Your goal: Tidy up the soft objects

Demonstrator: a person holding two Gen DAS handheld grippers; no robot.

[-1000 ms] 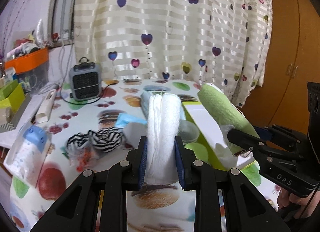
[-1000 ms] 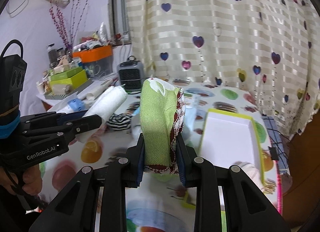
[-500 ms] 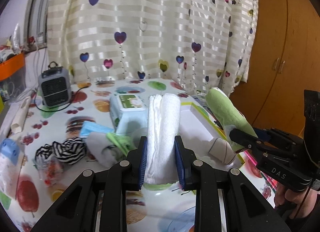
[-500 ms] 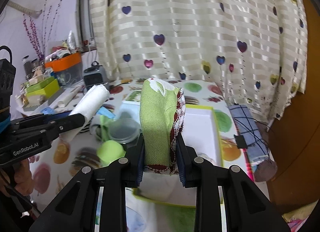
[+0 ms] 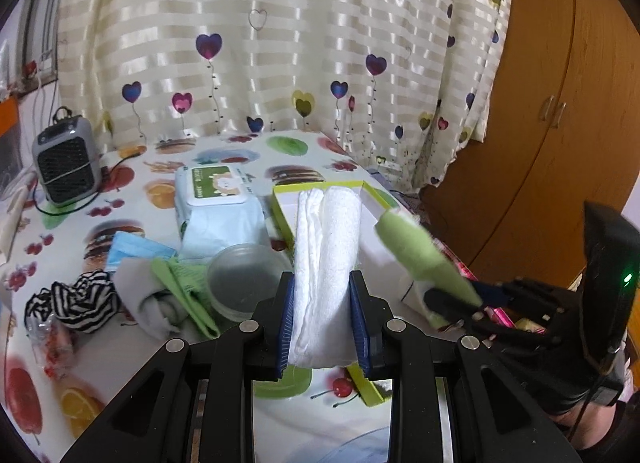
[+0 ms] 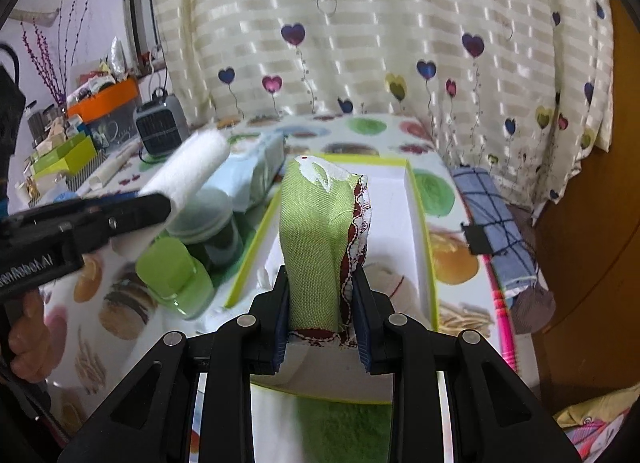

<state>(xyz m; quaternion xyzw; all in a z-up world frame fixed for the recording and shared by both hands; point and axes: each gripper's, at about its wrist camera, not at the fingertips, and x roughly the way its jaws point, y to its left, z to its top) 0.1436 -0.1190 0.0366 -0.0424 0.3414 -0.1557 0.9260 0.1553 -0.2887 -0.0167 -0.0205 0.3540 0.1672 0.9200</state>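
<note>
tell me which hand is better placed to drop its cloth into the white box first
Right, probably. The right gripper holds the green cloth directly above the white box. The left gripper grips the white towel nearer the box's left rim.

my left tongs' towel (image 5: 326, 263) white | my right tongs' cloth (image 6: 318, 239) green, maroon-white trim | tray (image 6: 418, 199) lime-rimmed, white | scrunchie (image 5: 82, 301) black-white striped

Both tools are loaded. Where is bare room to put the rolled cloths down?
The white floor of the green-rimmed tray is bare at its far end, behind the green cloth; a pale bundle fills the near right corner. Left of the tray is crowded: wipes pack, clear lidded jar, striped scrunchie.
</note>
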